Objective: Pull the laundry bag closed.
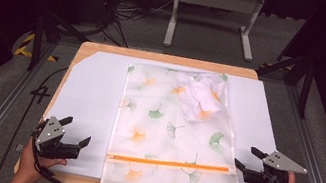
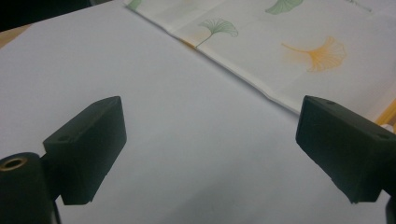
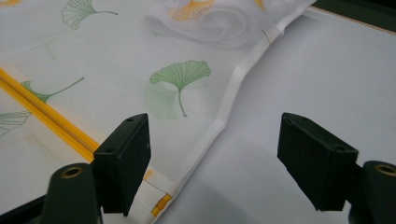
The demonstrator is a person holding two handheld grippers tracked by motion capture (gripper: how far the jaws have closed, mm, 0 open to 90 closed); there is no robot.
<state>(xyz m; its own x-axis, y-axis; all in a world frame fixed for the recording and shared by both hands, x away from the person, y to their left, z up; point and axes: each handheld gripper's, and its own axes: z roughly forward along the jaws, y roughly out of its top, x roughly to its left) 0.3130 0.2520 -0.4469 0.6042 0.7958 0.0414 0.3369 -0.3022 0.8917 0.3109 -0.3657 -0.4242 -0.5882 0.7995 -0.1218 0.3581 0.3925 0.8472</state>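
While both tools wait with nothing in them at the near corners of the counter (image 1: 97, 48), the work in hand looks like a start or a pause beside the mesh laundry bag (image 1: 169, 128), not yet a grasp. That bag, white and printed with green and orange ginkgo leaves, lies flat along the middle of the white sheet (image 1: 84, 93) that covers the counter, running from the far edge almost to the near edge. Its orange zipper (image 1: 168, 163) crosses it close to the near edge and appears closed, though the slider cannot be made out from above. Inside the bag, up in its far right corner, a crumpled white cloth (image 1: 198, 97) shows through the mesh; whether it is one piece or several cannot be told. The left tool (image 1: 76, 133) hovers over bare sheet just beside the bag's left edge, its jaws well apart. The right tool (image 1: 246, 158) stands at the bag's near right corner, jaws likewise apart; in the right gripper view its own left jaw sits over the hem just by the zipper's end (image 3: 161, 204). My judgement is that the next move calls for one tool to pin the hem near that end while the other finds the zipper pull, which needs a fine, low pinch on thin fabric.
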